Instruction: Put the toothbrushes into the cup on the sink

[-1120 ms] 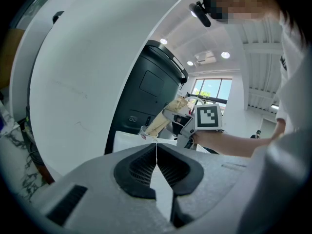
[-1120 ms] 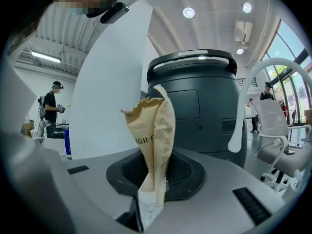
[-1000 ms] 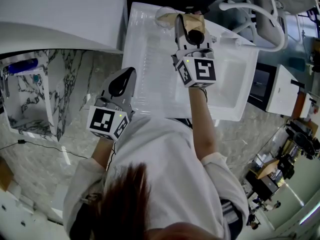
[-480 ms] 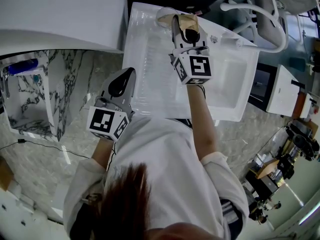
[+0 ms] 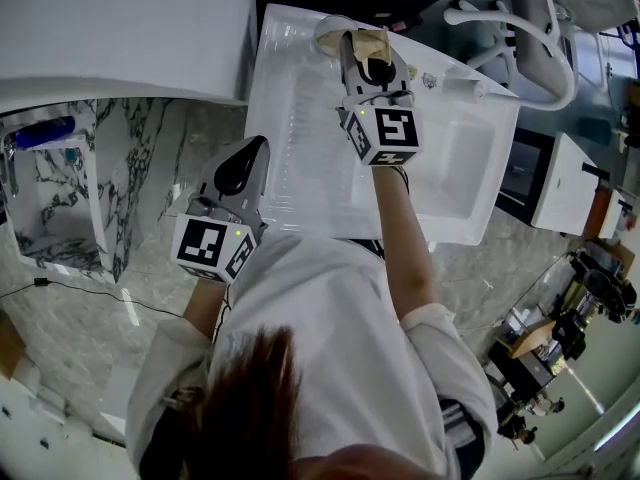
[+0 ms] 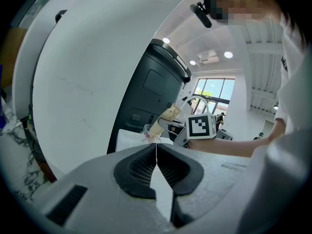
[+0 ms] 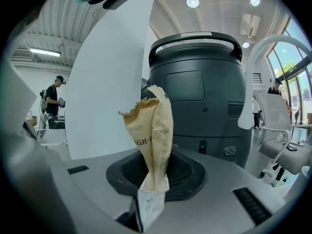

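The right hand-held gripper (image 5: 362, 56) is clenched on the lower end of a crumpled brown paper-wrapped toothbrush (image 7: 153, 130), whose loose top stands up past its tips. The clear plastic cup (image 5: 328, 30) sits just beyond those tips and a little to their left, on the far corner of the white sink (image 5: 300, 148). The left hand-held gripper (image 6: 156, 160) is closed on nothing, well short of the cup.

The wrapper is probably limp, so its flared top could snag the rim and tip the light cup off the corner. The brush could also slip inside the paper.

In view are one wrapped toothbrush, one cup and two hand-held grippers.
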